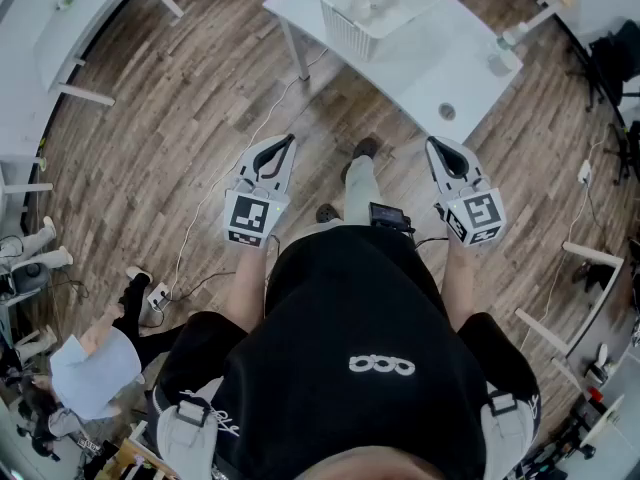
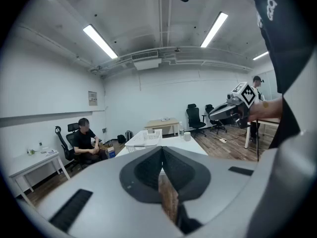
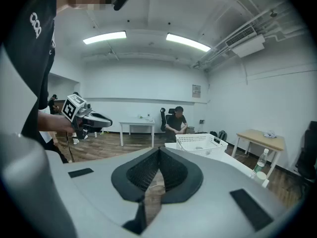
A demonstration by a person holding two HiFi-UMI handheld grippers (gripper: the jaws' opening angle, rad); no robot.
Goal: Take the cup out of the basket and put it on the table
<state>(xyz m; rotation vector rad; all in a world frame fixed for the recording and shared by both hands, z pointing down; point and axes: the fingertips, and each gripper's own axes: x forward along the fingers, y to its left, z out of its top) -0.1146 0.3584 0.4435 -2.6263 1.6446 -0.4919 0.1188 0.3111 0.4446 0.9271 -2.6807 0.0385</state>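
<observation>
A white basket (image 1: 345, 28) stands on the white table (image 1: 440, 68) ahead of me, with a pale cup (image 1: 361, 9) inside it. Both grippers hover over the wooden floor, well short of the table. My left gripper (image 1: 289, 139) is shut and holds nothing; in the left gripper view its jaws meet at a point (image 2: 161, 148), aimed toward the basket (image 2: 144, 139). My right gripper (image 1: 431, 143) is also shut and holds nothing, its jaws closed together (image 3: 159, 148), with the basket (image 3: 200, 143) beyond them to the right.
A second cup (image 1: 447, 111) and a bottle (image 1: 512, 36) stand on the table's right part. A person (image 2: 86, 143) sits on a chair behind the table. Another person with papers (image 1: 95, 368) is at my lower left. More white desks (image 1: 60, 38) line the room's edges.
</observation>
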